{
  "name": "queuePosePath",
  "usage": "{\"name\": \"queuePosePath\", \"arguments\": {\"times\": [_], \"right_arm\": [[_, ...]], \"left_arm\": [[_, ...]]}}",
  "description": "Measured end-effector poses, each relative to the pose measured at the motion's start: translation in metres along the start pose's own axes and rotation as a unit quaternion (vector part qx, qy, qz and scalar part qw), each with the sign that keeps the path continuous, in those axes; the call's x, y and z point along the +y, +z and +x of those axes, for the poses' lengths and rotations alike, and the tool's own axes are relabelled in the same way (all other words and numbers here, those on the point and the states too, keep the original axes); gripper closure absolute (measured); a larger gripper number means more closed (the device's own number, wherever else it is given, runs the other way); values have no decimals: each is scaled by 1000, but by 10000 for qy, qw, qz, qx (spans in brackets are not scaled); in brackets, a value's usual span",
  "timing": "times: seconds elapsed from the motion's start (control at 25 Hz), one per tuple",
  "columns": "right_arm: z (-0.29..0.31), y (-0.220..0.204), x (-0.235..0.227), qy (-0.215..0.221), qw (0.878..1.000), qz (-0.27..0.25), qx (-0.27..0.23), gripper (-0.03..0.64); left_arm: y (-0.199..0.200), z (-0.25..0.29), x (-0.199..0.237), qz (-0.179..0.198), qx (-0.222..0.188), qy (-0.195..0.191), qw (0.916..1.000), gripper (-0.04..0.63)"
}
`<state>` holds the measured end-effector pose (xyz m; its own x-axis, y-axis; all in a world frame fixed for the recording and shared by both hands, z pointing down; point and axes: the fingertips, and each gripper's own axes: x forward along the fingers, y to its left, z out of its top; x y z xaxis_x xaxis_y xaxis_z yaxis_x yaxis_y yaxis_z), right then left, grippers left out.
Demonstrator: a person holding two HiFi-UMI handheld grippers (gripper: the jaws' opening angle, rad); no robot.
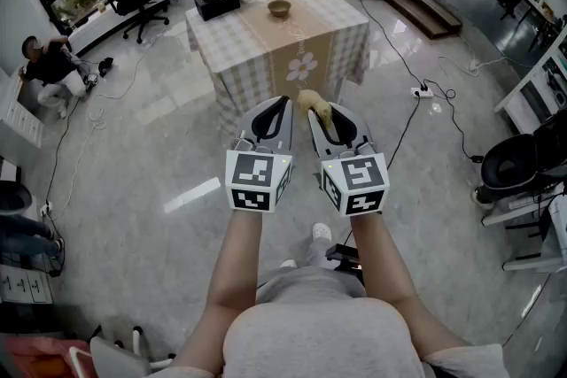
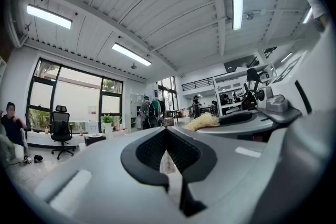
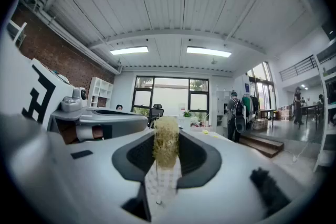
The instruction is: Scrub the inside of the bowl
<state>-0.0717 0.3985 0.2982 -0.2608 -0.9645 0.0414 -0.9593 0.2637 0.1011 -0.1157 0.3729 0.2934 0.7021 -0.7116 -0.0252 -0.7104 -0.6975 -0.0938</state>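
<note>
Our left claw point(image 1: 278, 105): jaws together, nothing between them | right claw point(image 1: 322, 107): clamped on a straw-coloured scrubber point(image 3: 166, 145) | both side by side, level above the floor point(image 1: 151, 190) | bowl point(image 1: 279, 9): upright on the checked surface point(image 1: 252, 57), well apart from us

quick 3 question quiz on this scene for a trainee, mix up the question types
1. Fill in: the left claw is shut and ____.
2. Which claw holds the scrubber? A) left claw B) right claw
3. True or false: the bowl stands on the checked table.
Key: 1 empty; 2 B; 3 true.
</note>
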Motion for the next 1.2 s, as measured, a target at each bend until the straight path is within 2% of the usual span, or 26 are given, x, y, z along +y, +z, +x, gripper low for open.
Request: {"name": "queuePosePath", "arguments": {"times": [0.64, 1.2], "right_arm": [[39, -10, -45, 185, 9997, 128, 84, 512], [79, -25, -96, 635, 9974, 310, 108, 512]], "left_arm": [[-9, 58, 10, -69, 157, 144, 9997, 592], [-20, 124, 14, -151, 267, 443, 9985, 592]]}}
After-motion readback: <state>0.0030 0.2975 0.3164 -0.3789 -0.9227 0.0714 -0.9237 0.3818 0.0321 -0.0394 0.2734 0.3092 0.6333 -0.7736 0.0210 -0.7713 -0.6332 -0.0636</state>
